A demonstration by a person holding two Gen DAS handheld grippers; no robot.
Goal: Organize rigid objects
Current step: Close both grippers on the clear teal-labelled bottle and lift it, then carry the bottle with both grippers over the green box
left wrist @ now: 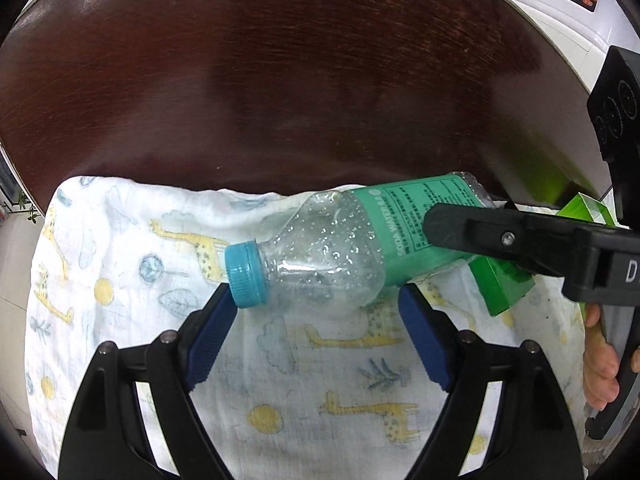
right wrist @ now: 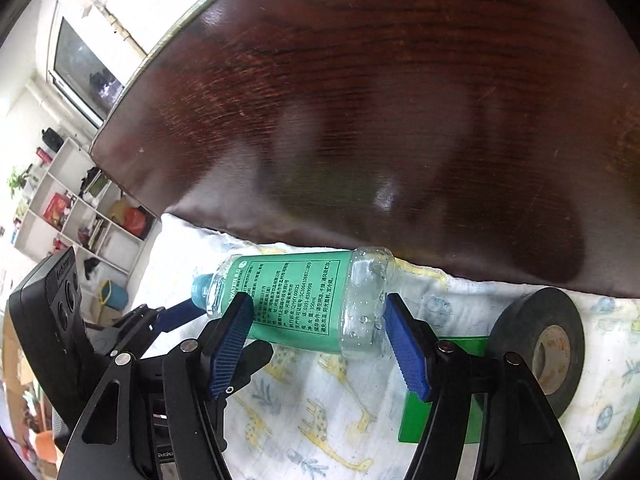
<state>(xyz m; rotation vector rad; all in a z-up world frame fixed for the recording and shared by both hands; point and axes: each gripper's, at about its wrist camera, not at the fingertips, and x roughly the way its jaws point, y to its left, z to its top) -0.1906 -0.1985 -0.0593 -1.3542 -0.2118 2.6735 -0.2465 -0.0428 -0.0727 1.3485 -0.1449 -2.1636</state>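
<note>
Bottle [left wrist: 340, 240] lies at the cloth's [left wrist: 132, 248] far edge, tabletop [left wrist: 300, 80] beyond.

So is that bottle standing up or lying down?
Lying down. The bottle rests on its side on the cloth, cap pointing sideways.

Bottle [right wrist: 296, 300] label, green: "SODA WATER 6.0", "350ml", "0391-8589998" among small Chinese print; right tongs [left wrist: 436, 224] body shows a white "D".
</note>
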